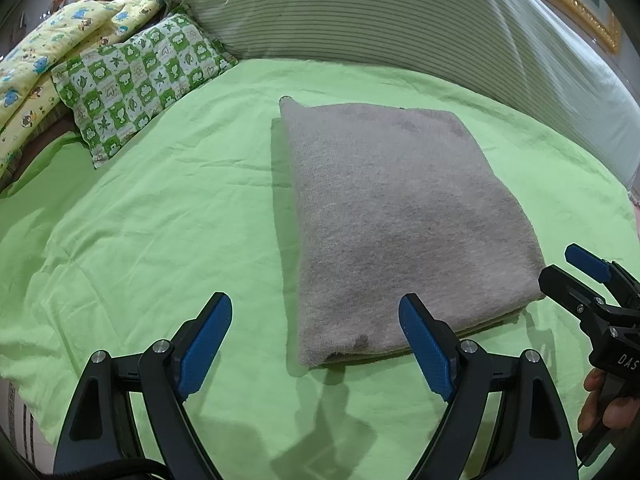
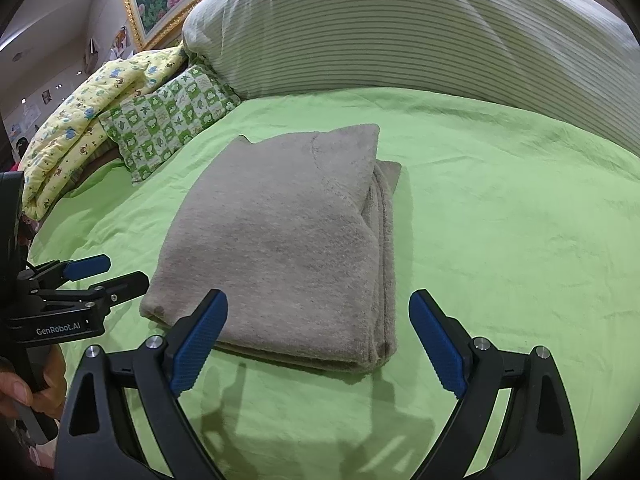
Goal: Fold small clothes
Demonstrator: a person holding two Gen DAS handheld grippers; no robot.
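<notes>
A grey knit garment (image 1: 404, 216) lies folded into a thick rectangle on the green bed sheet (image 1: 160, 220). My left gripper (image 1: 316, 312) hovers open just short of its near left corner, nothing between the blue pads. The right gripper (image 1: 568, 272) shows at the right edge of the left wrist view, beside the garment's near right corner. In the right wrist view the folded garment (image 2: 280, 240) lies ahead, and my right gripper (image 2: 320, 308) stands open over its near edge, holding nothing. The left gripper (image 2: 108, 274) appears at the left, beside the garment's near left corner.
A green-and-white checked pillow (image 1: 136, 80) and a yellow cartoon-print quilt (image 1: 44, 52) lie at the far left. A large striped cushion (image 1: 400, 16) runs along the back of the bed. A hand (image 1: 604, 408) grips the right tool's handle.
</notes>
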